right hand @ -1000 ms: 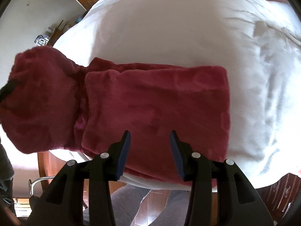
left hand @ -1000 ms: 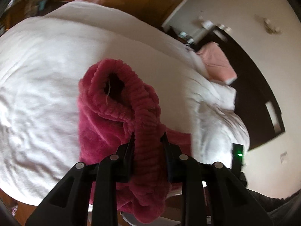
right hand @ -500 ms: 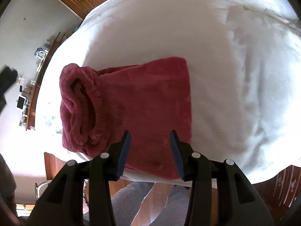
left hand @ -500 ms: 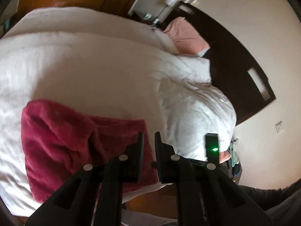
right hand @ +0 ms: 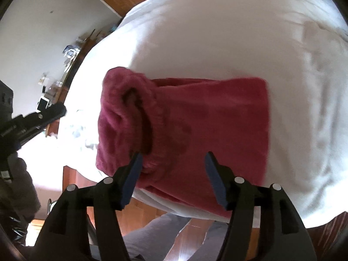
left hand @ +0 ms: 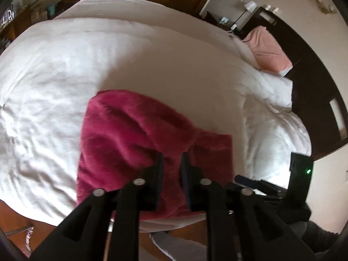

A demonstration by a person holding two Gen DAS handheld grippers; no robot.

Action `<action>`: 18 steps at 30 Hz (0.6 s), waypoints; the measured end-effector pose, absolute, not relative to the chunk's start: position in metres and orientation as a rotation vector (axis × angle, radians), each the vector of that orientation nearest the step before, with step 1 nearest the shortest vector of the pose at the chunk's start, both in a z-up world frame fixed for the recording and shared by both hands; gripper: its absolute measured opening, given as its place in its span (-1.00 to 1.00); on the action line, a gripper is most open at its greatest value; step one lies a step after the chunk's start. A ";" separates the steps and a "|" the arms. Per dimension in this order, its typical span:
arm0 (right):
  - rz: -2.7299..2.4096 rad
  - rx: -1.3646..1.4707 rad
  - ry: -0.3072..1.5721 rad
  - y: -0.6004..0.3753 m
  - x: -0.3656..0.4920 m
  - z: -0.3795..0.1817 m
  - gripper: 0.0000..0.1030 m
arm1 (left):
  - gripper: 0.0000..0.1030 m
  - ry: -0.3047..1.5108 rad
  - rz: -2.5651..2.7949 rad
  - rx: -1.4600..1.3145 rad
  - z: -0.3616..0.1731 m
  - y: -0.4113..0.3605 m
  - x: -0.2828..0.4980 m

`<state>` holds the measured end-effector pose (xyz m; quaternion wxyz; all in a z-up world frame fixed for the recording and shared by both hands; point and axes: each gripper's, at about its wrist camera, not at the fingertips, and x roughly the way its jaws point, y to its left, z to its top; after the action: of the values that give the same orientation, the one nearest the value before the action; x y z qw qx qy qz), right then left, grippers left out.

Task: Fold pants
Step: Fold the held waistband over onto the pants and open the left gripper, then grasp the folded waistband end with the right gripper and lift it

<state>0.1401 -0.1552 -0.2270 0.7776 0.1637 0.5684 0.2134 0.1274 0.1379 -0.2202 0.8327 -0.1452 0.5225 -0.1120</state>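
Dropped from the left tool (left hand: 171, 158), fuzzy crimson pants (right hand: 195, 128) lie folded; both tools' jaws spreading, empty.

both views strongly bent by fisheye lens, corners cut off by black rim. daylight overexposed on white duvet (right hand: 228, 43), detail washed out, worst glare seen at left edge in right wrist view. motion blur seen on red pants (left hand: 134, 134) and on background. gripper undersides left in deep shadow.
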 end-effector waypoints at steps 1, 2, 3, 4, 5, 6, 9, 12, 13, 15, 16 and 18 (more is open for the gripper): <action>0.474 0.347 1.227 -0.147 0.142 -0.224 0.32 | -0.37 1.110 -0.232 -0.305 -0.222 0.143 0.126; 0.480 0.342 1.224 -0.140 0.144 -0.223 0.42 | -0.21 1.111 -0.226 -0.303 -0.225 0.147 0.124; 0.485 0.338 1.220 -0.134 0.145 -0.222 0.53 | -0.14 1.113 -0.223 -0.299 -0.225 0.150 0.124; 0.487 0.326 1.219 -0.125 0.147 -0.221 0.57 | -0.10 1.116 -0.221 -0.295 -0.226 0.152 0.123; 0.491 0.326 1.218 -0.120 0.149 -0.221 0.63 | 0.03 1.121 -0.219 -0.291 -0.228 0.156 0.123; 0.496 0.326 1.219 -0.114 0.151 -0.221 0.68 | 0.19 1.120 -0.218 -0.287 -0.229 0.158 0.122; 0.508 0.333 1.233 -0.100 0.156 -0.226 0.79 | 0.34 1.118 -0.214 -0.269 -0.231 0.167 0.122; 0.495 0.345 1.255 -0.086 0.166 -0.236 0.79 | 0.38 1.129 -0.215 -0.244 -0.234 0.175 0.121; 0.494 0.352 1.260 -0.084 0.169 -0.239 0.79 | 0.38 1.135 -0.217 -0.237 -0.235 0.177 0.121; 0.480 0.371 1.278 -0.076 0.177 -0.248 0.79 | 0.38 1.147 -0.218 -0.236 -0.237 0.184 0.121; 0.474 0.378 1.281 -0.074 0.179 -0.252 0.79 | 0.38 1.153 -0.216 -0.235 -0.238 0.188 0.121; 0.460 0.391 1.294 -0.069 0.186 -0.260 0.79 | 0.38 1.165 -0.210 -0.231 -0.241 0.194 0.120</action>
<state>0.1863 -0.0694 -0.2597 0.7557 0.1793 0.5935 0.2111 0.1199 0.1942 -0.2410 0.8236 -0.1086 0.5478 -0.0986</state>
